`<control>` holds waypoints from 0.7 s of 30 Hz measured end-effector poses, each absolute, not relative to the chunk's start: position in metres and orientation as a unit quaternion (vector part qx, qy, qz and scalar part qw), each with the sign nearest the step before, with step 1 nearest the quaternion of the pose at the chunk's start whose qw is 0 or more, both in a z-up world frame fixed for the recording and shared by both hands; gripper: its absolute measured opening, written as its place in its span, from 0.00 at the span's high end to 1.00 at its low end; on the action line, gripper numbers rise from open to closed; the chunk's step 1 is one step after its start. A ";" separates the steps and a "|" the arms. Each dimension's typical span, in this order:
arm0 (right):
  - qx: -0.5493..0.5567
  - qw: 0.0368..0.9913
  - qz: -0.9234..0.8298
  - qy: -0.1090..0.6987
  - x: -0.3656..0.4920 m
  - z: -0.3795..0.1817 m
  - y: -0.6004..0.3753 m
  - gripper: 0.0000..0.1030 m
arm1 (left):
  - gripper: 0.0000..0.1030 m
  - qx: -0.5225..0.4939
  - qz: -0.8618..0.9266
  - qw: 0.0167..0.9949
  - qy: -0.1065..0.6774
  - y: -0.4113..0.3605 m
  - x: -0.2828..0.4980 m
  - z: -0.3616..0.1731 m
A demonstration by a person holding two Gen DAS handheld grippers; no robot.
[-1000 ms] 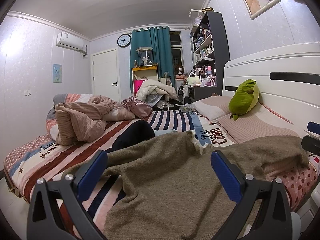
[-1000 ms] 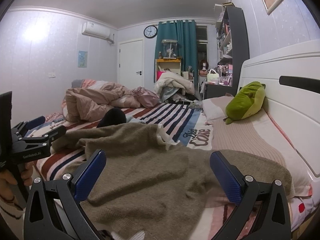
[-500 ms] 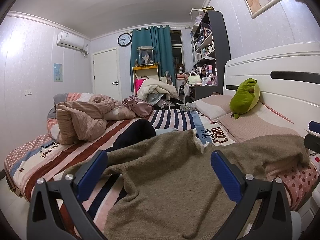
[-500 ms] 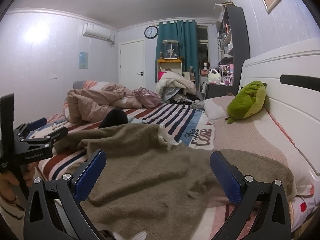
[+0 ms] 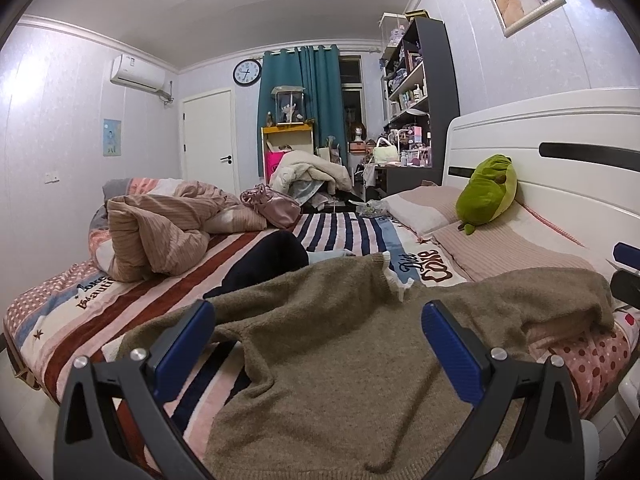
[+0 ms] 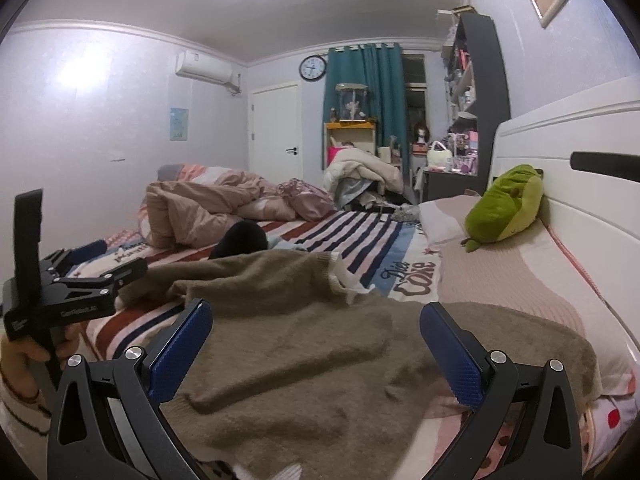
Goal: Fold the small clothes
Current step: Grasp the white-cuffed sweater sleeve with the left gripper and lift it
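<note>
An olive-brown knitted sweater (image 5: 344, 344) lies spread and rumpled on the striped bedspread (image 5: 132, 300), one sleeve reaching toward the pillows. In the right wrist view the same sweater (image 6: 320, 344) fills the foreground. My left gripper (image 5: 318, 320) hovers open just above the sweater's near edge, nothing between its blue pads. My right gripper (image 6: 316, 320) is also open above the cloth, a little apart from it. The left gripper (image 6: 100, 266) shows at the left of the right wrist view, held by a hand (image 6: 24, 356). A dark garment (image 5: 268, 264) lies behind the sweater.
A crumpled pink quilt (image 5: 160, 232) and pink bag (image 5: 274, 206) sit at the far left of the bed. Pillows and a green plush toy (image 5: 486, 194) lie along the white headboard (image 5: 560, 168) on the right. A cluttered desk and shelf stand beyond.
Both views have shifted only slightly. The sweater lies as before and both grippers stay open above it.
</note>
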State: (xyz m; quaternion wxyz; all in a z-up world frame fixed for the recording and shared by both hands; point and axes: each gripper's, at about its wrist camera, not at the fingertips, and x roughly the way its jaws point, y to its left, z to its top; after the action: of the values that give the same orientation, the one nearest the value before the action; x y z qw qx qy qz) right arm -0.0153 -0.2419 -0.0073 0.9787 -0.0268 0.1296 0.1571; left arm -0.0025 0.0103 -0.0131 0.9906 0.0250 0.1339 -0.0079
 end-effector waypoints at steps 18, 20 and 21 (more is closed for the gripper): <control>-0.056 0.970 0.212 0.110 0.008 -0.031 -0.231 0.00 | 0.01 0.000 0.056 0.983 0.176 0.114 0.048 -0.065; -0.058 0.968 0.212 0.123 0.018 -0.036 -0.229 0.00 | 0.01 -0.004 0.087 0.978 0.192 0.155 0.063 -0.081; -0.060 0.968 0.209 0.128 0.024 -0.039 -0.228 0.00 | 0.01 -0.009 0.096 0.974 0.207 0.173 0.072 -0.088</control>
State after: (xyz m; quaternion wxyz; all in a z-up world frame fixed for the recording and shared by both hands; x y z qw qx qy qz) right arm 0.0240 -0.2281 -0.0390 0.9676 -0.0596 0.1283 0.2091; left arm 0.0722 0.1727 -0.0880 0.9737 -0.0086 0.2068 0.0957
